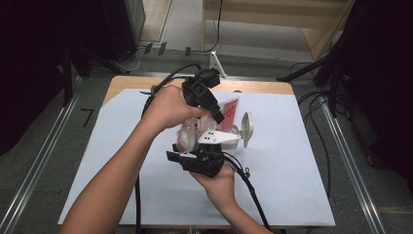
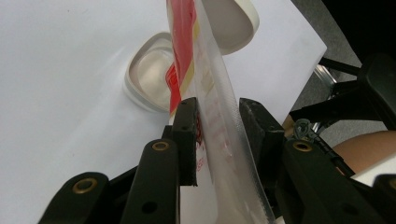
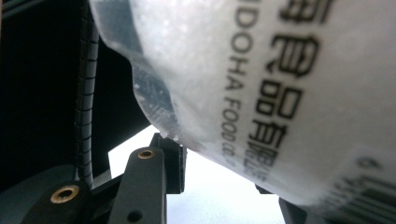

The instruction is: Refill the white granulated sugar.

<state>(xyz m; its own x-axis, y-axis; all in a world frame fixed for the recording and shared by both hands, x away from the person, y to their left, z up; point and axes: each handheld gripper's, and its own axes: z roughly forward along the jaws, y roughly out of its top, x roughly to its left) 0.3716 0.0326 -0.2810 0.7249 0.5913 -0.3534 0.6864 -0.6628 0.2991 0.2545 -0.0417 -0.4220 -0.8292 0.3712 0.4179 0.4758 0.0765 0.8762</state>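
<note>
Right tongs [image 1: 182, 157] gripped the white-filled pouch [image 1: 192, 134] at its lower end, palm up. Its long axis slanted up toward the red top, where the left tongs [image 1: 216, 116] clamped it from above, wrist bent.

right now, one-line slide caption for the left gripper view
Left gripper pinches a clear red-printed bag above an open white container on the white table.

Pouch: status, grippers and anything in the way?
Left gripper clamps pouch top; right gripper grips its lower end. Pouch above open container, lid alongside. Nothing in the way.
</note>
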